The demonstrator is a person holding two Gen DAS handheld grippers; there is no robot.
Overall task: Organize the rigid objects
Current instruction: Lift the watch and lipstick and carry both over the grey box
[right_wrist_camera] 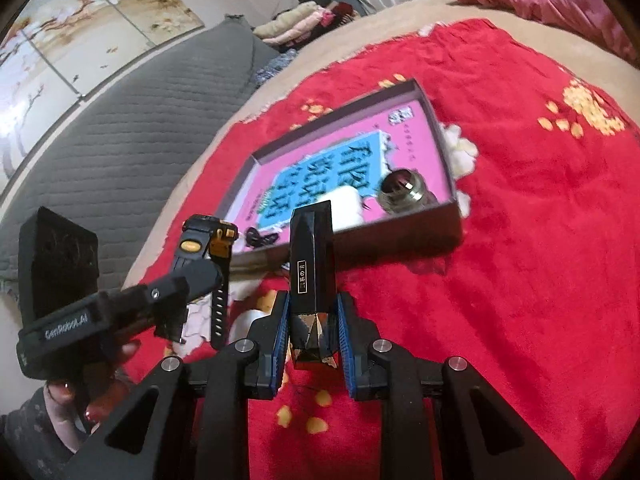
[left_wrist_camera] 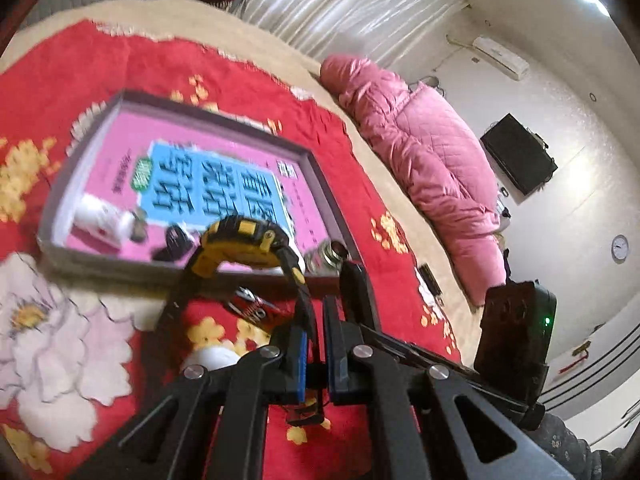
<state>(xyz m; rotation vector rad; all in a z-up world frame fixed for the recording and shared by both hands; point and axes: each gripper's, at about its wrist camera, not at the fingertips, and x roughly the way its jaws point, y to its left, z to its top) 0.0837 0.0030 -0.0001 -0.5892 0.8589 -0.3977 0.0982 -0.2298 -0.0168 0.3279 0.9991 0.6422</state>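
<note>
Holding two things at once, I have one in each tool. My left gripper (left_wrist_camera: 316,344) is clamped on the strap of one yellow and black wristwatch (left_wrist_camera: 244,244), which hangs in the air before the near wall of the box (left_wrist_camera: 332,204). My right gripper (right_wrist_camera: 314,336) is clamped on one black faceted bottle (right_wrist_camera: 314,264) with a small gold label; I cannot read the label. Both tools point down at a slant toward the red flowered blanket (right_wrist_camera: 520,220). There is one shallow box, and in it lies one pink book (left_wrist_camera: 120,152) with large characters on a blue panel, too blurred for me to read. On the book I count one white bottle (left_wrist_camera: 102,218), lying on its side, one round metal piece (right_wrist_camera: 400,188) and one small black object (left_wrist_camera: 172,242). My left tool carries the word "GenRobot.AI". One red item (left_wrist_camera: 252,306) lies on the blanket before the box.
</note>
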